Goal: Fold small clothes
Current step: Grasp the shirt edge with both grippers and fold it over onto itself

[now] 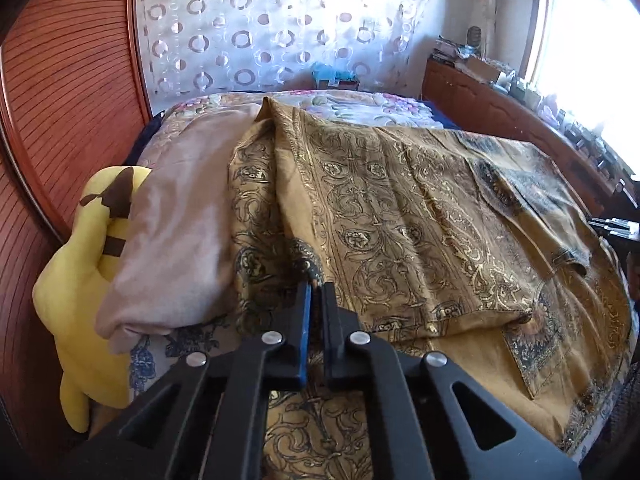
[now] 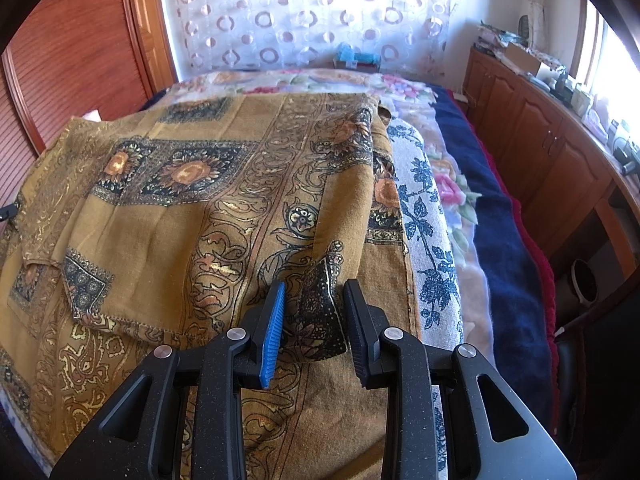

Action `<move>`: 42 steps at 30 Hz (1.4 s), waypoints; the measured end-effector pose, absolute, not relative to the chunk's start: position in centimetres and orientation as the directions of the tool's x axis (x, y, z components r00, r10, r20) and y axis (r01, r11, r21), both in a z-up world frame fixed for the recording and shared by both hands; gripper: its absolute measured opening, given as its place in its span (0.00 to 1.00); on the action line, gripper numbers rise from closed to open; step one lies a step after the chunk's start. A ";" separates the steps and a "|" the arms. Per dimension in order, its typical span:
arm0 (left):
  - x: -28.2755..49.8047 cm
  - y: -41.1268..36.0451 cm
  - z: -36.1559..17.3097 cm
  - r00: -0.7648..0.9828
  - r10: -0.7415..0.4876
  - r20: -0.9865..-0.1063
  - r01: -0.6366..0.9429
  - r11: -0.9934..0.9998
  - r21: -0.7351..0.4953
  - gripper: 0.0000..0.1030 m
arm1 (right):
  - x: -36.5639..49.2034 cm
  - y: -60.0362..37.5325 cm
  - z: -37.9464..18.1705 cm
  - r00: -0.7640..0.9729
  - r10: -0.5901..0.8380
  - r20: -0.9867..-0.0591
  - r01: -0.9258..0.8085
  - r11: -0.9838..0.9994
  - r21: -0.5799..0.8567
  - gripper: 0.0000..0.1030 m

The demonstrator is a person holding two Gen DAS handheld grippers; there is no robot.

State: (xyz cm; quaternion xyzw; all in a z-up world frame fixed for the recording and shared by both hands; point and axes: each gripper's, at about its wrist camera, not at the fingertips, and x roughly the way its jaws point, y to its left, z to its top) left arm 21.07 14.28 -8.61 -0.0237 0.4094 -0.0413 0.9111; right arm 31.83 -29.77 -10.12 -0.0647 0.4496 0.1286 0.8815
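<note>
A mustard-gold patterned cloth (image 1: 400, 216) lies spread over the bed, partly folded with a raised fold running toward the far end. My left gripper (image 1: 317, 286) is shut on a corner of this cloth, which bunches up at the fingertips. In the right wrist view the same cloth (image 2: 192, 200) covers the left and middle of the bed. My right gripper (image 2: 314, 286) is open, its jaws standing either side of a dark patterned corner of the cloth (image 2: 320, 304). The right gripper also shows at the right edge of the left wrist view (image 1: 612, 226).
A beige folded garment (image 1: 176, 232) and a yellow plush toy (image 1: 92, 280) lie at the bed's left. A floral blanket (image 2: 440, 184) and navy cover (image 2: 500, 220) lie at the right. Wooden cabinets (image 2: 540, 140) line the right wall; a wooden panel (image 1: 60, 100) stands left.
</note>
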 end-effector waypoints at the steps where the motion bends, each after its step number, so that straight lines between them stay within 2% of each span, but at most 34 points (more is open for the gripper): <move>1: 21.1 14.2 -8.6 0.661 -0.093 -0.745 0.059 0.996 -0.072 0.00 | 31.9 -29.7 -10.0 0.559 0.164 -0.813 -0.288 0.958 -0.005 0.27; 2: 21.1 14.2 -8.6 0.662 -0.091 -0.744 0.060 0.996 -0.068 0.00 | 31.9 -29.6 -9.9 0.557 0.162 -0.815 -0.293 0.956 -0.010 0.25; 3: 21.1 14.2 -8.5 0.666 -0.087 -0.741 0.058 0.996 -0.064 0.00 | 31.9 -29.6 -9.8 0.558 0.166 -0.813 -0.296 0.955 -0.009 0.14; 4: 20.9 14.2 -8.2 0.675 -0.085 -0.733 0.057 0.996 -0.063 0.00 | 31.9 -29.8 -9.6 0.556 0.178 -0.812 -0.302 0.953 0.002 0.08; 7: 20.1 14.0 -7.1 0.702 -0.099 -0.705 0.062 0.995 -0.079 0.00 | 31.4 -30.1 -8.9 0.576 0.197 -0.793 -0.305 0.952 0.015 0.02; 15: 17.2 13.0 -2.7 0.774 -0.142 -0.617 0.108 0.990 -0.092 0.00 | 29.5 -30.8 -5.2 0.651 0.240 -0.720 -0.324 0.946 0.021 0.00; 26: 11.5 14.2 -0.7 0.818 -0.193 -0.542 0.124 0.979 -0.161 0.00 | 24.4 -32.4 -1.2 0.682 0.289 -0.671 -0.374 0.927 0.019 0.00; 34: 6.5 14.7 -3.4 0.791 -0.193 -0.581 0.098 0.977 -0.191 0.00 | 19.4 -34.5 -0.6 0.675 0.281 -0.682 -0.374 0.927 0.013 0.00; 42: 5.3 13.8 -7.2 0.744 -0.154 -0.651 0.047 0.983 -0.178 0.02 | 18.4 -34.6 -4.7 0.628 0.233 -0.743 -0.342 0.940 0.006 0.00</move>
